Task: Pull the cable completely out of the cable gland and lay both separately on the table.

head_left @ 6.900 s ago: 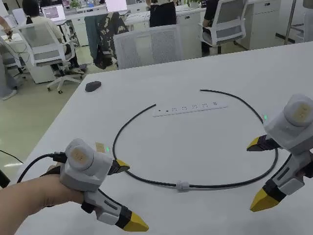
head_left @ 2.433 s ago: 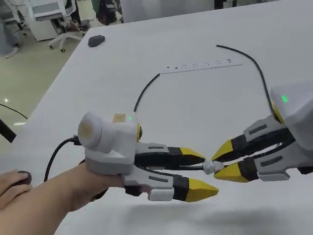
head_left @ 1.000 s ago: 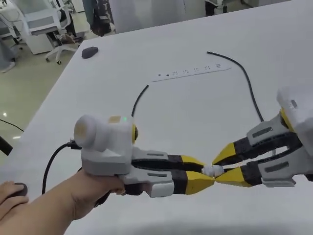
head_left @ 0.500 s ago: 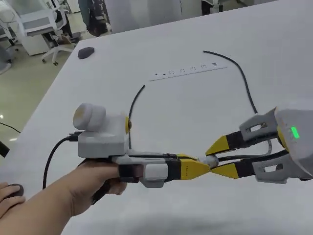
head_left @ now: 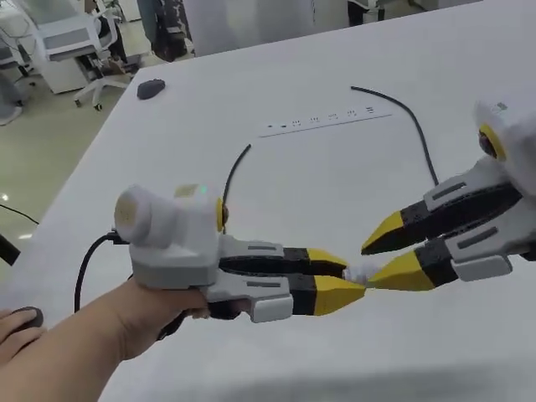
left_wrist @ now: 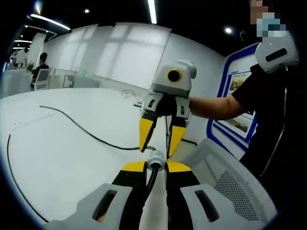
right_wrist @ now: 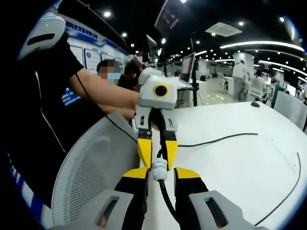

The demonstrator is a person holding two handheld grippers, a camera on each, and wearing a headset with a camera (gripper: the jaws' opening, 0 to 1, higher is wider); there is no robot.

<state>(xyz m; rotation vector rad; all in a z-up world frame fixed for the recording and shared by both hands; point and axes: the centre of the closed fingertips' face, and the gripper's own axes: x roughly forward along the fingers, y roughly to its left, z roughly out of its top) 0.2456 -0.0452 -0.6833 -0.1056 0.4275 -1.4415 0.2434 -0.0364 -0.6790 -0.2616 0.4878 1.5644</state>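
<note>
A small white cable gland [head_left: 356, 274] hangs above the table on a black cable [head_left: 419, 138], between two grippers that meet tip to tip. My left gripper [head_left: 353, 279] comes from the left and is shut on the gland, which sits between its yellow tips [left_wrist: 155, 159]. The cable runs back between its jaws. My right gripper [head_left: 366, 265] comes from the right with its jaws spread on either side of the gland. In the right gripper view the gland [right_wrist: 159, 167] stands between those jaws with a small gap on each side.
A white power strip [head_left: 327, 121] lies at the far side of the white table [head_left: 276, 193]. A dark mouse [head_left: 151, 88] sits near the table's far left edge. The cable's loose ends trail across the table. Office chairs stand beyond it.
The right gripper's jaws have spread wider around the gland since half a second ago. The left gripper has stayed shut on it. Both grippers hold about the same place.
</note>
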